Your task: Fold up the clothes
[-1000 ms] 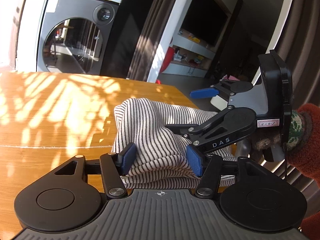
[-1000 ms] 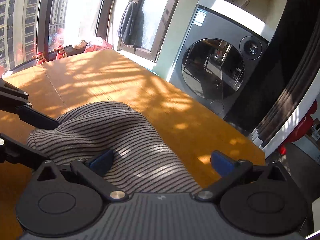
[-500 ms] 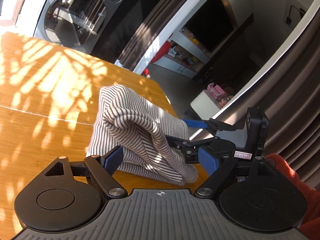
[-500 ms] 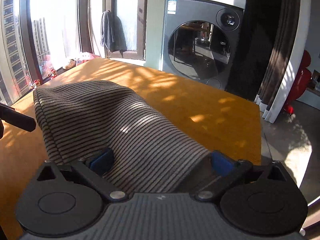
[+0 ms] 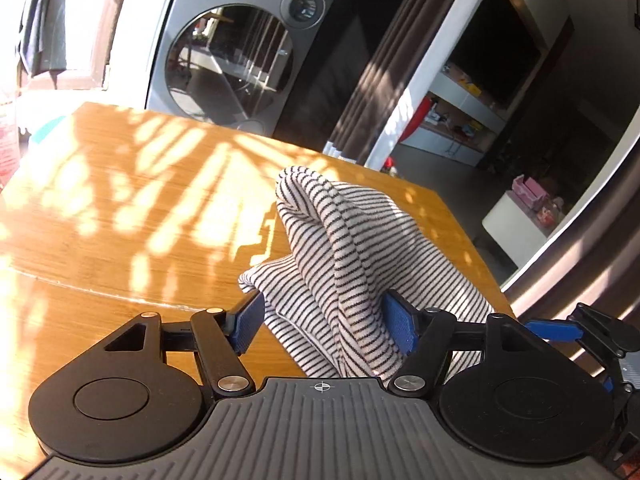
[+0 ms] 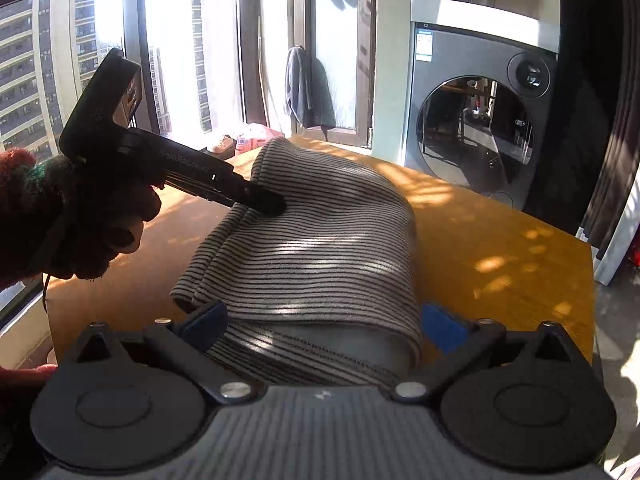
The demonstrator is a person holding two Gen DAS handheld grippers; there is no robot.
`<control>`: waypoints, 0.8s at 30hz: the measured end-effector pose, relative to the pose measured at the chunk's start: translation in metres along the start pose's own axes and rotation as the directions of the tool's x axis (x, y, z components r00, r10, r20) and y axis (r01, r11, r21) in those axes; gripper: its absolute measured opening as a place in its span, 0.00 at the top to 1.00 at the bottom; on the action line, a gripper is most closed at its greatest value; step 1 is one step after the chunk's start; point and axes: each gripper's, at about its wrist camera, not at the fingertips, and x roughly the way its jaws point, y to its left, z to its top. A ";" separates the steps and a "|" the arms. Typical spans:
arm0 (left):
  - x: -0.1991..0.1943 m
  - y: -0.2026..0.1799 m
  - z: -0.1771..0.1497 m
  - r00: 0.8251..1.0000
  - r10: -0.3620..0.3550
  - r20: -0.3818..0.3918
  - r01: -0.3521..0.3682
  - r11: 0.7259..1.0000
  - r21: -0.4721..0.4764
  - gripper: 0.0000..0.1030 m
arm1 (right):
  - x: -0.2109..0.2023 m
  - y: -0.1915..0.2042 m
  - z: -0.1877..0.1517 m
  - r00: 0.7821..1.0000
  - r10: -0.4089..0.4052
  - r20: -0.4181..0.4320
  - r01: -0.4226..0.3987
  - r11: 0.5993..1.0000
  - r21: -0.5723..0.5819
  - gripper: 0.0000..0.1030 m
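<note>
A black-and-white striped garment [image 5: 352,248] lies bunched in a raised fold on the wooden table [image 5: 120,208]. My left gripper [image 5: 324,322] is open, its blue pads either side of the cloth's near end. My right gripper [image 6: 324,320] is open too, with the garment [image 6: 320,240] lying between its pads. The left gripper's fingers [image 6: 256,200] show in the right wrist view, resting on the cloth's far end. The right gripper's fingers [image 5: 560,330] show at the table's right edge in the left wrist view.
A front-loading washing machine [image 5: 240,52] stands beyond the table's far edge. Dark curtains [image 5: 380,60] hang to its right. Windows [image 6: 180,60] run along the table's other side, with small items on the sill [image 6: 240,144]. The table's right edge [image 5: 472,240] drops to the floor.
The cloth, held up half a second ago, now sags lower onto the table. Both grippers have shifted around it, and the left gripper's jaws have spread wider than a second ago.
</note>
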 end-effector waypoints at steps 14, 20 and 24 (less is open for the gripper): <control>-0.030 -0.049 0.043 0.959 -0.225 0.172 0.203 0.970 0.135 0.38 | 0.039 0.002 0.029 0.995 0.095 0.027 -0.090 0.988 -0.129 0.28; 0.025 -0.022 0.022 0.993 -0.103 0.056 0.097 0.991 0.091 0.44 | 0.039 -0.016 0.039 0.997 0.077 0.029 -0.074 0.994 -0.080 0.16; 0.021 -0.052 0.008 0.997 -0.018 0.081 -0.004 0.965 0.263 0.38 | 0.055 -0.048 0.061 0.999 -0.015 0.049 0.014 1.000 0.027 0.08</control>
